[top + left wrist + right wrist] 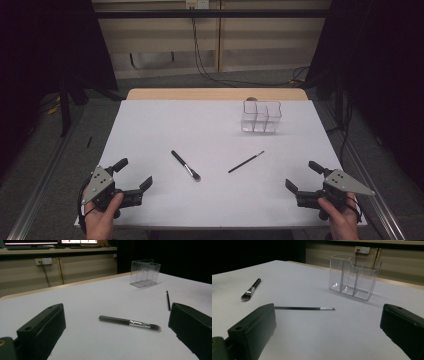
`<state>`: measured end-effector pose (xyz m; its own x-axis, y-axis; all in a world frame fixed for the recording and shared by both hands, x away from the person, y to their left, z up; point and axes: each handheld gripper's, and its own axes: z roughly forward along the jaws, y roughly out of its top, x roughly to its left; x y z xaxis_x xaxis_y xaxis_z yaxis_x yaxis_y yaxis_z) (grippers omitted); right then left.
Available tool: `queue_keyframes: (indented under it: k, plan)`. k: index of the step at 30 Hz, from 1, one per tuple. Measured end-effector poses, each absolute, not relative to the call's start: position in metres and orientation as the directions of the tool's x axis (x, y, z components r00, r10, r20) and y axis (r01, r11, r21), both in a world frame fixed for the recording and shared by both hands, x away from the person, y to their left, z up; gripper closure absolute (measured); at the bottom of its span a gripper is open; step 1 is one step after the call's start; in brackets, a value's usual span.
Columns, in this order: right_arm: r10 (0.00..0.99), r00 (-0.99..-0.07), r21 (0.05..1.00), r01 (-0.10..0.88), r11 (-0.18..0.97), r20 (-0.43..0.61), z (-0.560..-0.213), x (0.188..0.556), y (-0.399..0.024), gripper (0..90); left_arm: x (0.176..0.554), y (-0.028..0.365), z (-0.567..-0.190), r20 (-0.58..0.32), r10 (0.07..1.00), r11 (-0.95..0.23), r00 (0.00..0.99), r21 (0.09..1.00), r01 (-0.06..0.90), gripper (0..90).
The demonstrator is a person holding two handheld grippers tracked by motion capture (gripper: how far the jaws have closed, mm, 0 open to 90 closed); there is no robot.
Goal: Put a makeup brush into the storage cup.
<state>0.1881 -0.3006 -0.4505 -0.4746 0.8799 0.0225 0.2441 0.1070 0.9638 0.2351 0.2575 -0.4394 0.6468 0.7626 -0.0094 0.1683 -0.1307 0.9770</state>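
White table (150, 130): two brushes (186, 165), one organizer (261, 117)

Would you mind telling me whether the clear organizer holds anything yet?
Empty. The clear organizer stands upright with bare compartments; the thick brush and thin brush both lie on the table.

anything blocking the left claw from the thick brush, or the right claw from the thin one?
Nothing visible. The left claw, open, faces the thick brush across bare table. The right claw, also open, has only bare table between it and the thin brush. The clear organizer sits farther back, off both paths.
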Motion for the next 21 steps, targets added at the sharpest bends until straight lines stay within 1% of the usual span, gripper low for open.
queue_keyframes:
  k: [2,3,5,18,21]
  plan:
    - [0.88,-0.475,0.963,0.246,0.108,0.023,-0.4508,0.1889,-0.3002,0.0,0.2356,0.2573,-0.4399,-0.015,0.762,-0.127,0.647,0.977,0.172,1.1]
    - [0.881,-0.473,0.963,0.247,0.107,0.024,-0.4514,0.1907,-0.2989,0.0,0.2365,0.2579,-0.4404,-0.033,0.766,-0.107,0.642,0.978,0.178,1.1]
    - [0.881,-0.473,0.964,0.244,0.103,0.026,-0.4517,0.1914,-0.2986,0.0,0.2375,0.2587,-0.4406,-0.022,0.769,-0.119,0.639,0.977,0.177,1.1]
    - [0.882,-0.47,0.964,0.249,0.093,0.036,-0.4529,0.1924,-0.3006,0.0,0.2366,0.2574,-0.44,-0.037,0.763,-0.102,0.645,0.979,0.178,1.2]
    - [0.883,-0.468,0.966,0.243,0.091,0.034,-0.4524,0.19,-0.3012,0.0,0.2371,0.2551,-0.4389,-0.03,0.761,-0.099,0.648,0.982,0.162,1.2]
